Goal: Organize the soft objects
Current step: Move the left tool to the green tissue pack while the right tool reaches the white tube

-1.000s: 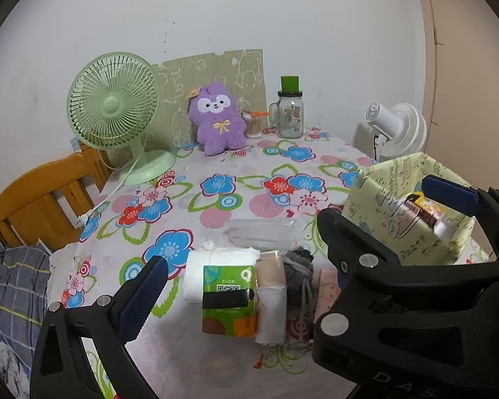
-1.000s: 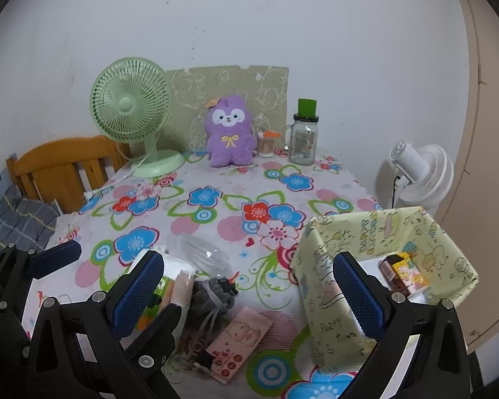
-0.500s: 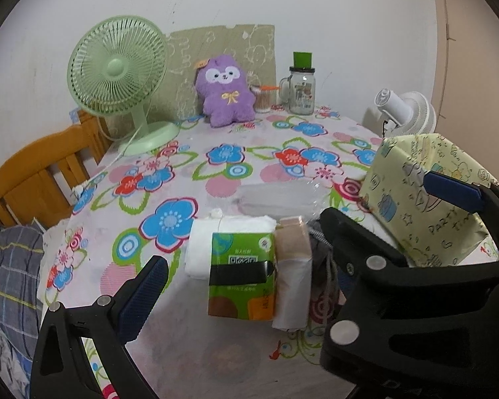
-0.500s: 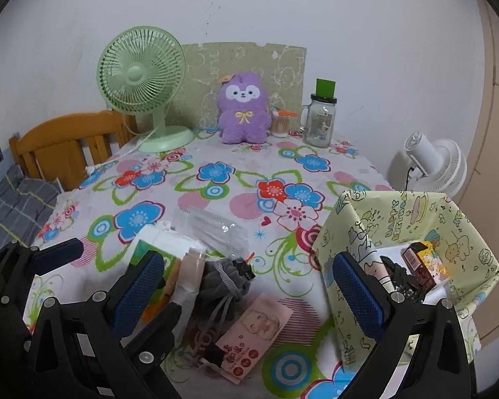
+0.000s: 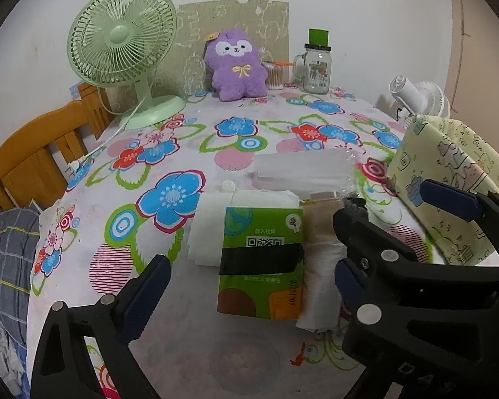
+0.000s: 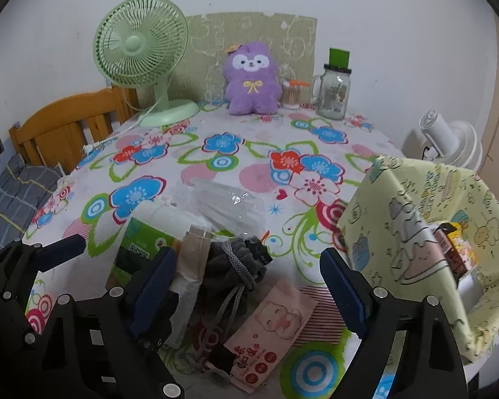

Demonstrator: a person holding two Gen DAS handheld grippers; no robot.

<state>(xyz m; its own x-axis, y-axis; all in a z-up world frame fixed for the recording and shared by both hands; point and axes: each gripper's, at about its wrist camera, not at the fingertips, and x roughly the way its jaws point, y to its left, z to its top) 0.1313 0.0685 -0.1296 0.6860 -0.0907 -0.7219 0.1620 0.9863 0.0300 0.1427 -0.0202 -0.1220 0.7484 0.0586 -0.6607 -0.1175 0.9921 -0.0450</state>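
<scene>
Near the front edge of the floral-clothed table, a row of soft things was laid side by side. The green tissue pack was placed with its long axis running away from the camera toward the wall, partly resting over a white rolled cloth at its left. Just beside it on the right, a beige packet was set along the same line. A grey drawstring pouch was seen next, its cords trailing toward the table's near edge, and a pink wipes pack was angled diagonally beside it. A clear plastic bag was lying behind the row. The yellow patterned box was stood at the right. The left gripper was held with its fingers apart around the tissue pack, without touching it; the right gripper had its fingers apart astride the pouch. Both jaws had just been closing.
</scene>
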